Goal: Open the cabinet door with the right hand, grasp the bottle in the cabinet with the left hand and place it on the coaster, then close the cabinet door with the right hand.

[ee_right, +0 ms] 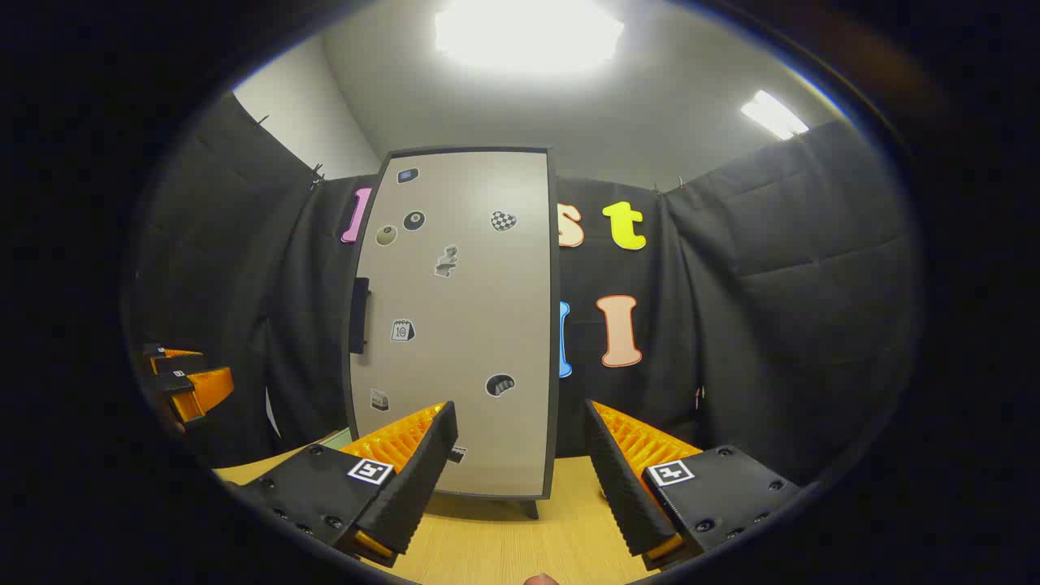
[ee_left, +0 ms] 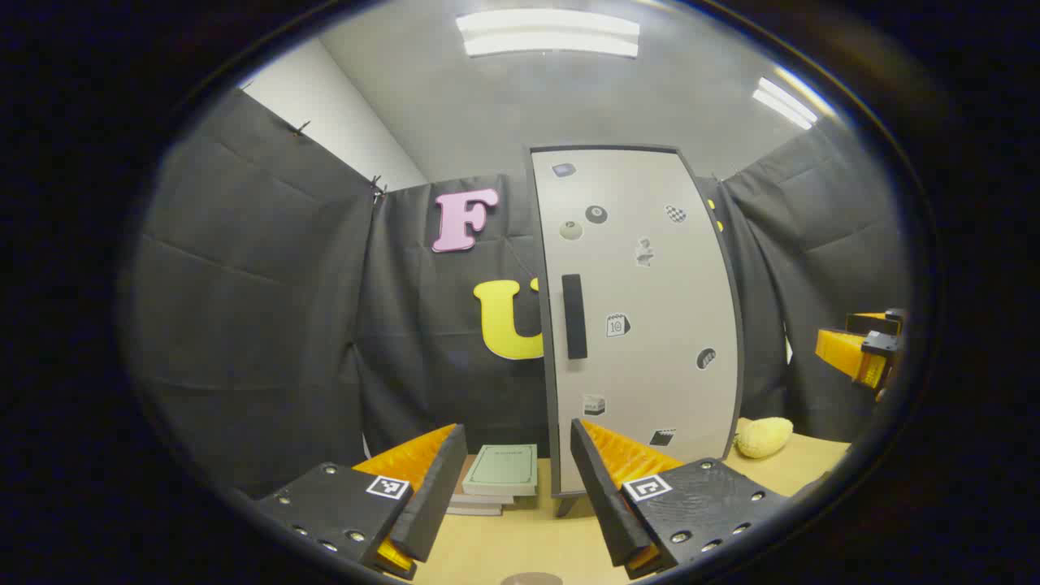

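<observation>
Black cloth walls [ee_left: 268, 325], ceiling lights [ee_left: 548, 34], wood table [ee_right: 504, 544].

The left tongs [ee_left: 516, 479] hang level with both fingers spread wide, nothing between them. The right tongs [ee_right: 520, 467] sit likewise, fingers parted and empty, and appear far off to the right in the left gripper view [ee_left: 863, 351].

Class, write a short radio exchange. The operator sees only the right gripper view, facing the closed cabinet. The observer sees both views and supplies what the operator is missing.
Operator: Is anything on the table to the right of the cabinet?
Observer: Yes, in the left gripper view a yellow lumpy object lies there, near the cabinet's foot.
Operator: Is the left gripper ready for the bottle?
Observer: Its jaws stand open with nothing between them.
</observation>
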{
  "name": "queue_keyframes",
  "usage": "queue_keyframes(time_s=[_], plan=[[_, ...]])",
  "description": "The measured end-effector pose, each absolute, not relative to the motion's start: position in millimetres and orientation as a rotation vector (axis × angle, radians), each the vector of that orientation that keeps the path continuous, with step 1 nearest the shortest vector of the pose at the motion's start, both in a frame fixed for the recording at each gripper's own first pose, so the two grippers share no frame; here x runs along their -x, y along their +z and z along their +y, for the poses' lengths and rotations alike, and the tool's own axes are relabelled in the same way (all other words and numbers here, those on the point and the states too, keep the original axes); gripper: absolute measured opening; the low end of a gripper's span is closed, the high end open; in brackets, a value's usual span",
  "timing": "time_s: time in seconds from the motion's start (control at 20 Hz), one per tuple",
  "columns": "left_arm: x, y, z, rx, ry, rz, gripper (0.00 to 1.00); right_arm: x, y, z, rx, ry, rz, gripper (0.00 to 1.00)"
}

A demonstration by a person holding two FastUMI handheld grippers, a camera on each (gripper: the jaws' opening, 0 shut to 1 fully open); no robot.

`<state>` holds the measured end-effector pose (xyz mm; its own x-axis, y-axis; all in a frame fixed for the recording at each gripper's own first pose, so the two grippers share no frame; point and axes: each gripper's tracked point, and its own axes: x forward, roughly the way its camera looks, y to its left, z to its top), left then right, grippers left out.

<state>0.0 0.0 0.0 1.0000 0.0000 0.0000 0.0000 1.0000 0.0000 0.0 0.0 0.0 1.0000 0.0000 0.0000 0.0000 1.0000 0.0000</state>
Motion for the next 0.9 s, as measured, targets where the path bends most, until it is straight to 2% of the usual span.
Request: queue_keyframes(time_s=[0.1, 0.25, 0.3, 0.35, 0.9], plan=[[0.1, 0.2, 1.4, 0.005, 0.001, -0.001, 0.77, -1.7, 0.0, -1.2, -0.011, -0.005, 0.004, 0.98], [0.2, -0.9, 4.3, 0.001, 0.006, 0.002, 0.80, -3.3, -1.4, -1.4, -0.015, -0.008, 0.010, 0.98], [0.4, -1.2, 5.0, 0.000, 0.007, 0.001, 0.77, -3.3, -2.3, -1.4, -0.013, -0.009, 0.012, 0.98], [-0.5, -1.1, 5.1, 0.000, 0.007, 0.002, 0.80, -3.2, -2.0, -1.1, -0.010, -0.009, 0.012, 0.98], [6.3, -1.9, 11.0, -0.007, 0.022, 0.005, 0.80, -1.0, -1.8, 1.1, -0.011, 0.003, 0.010, 0.98]])
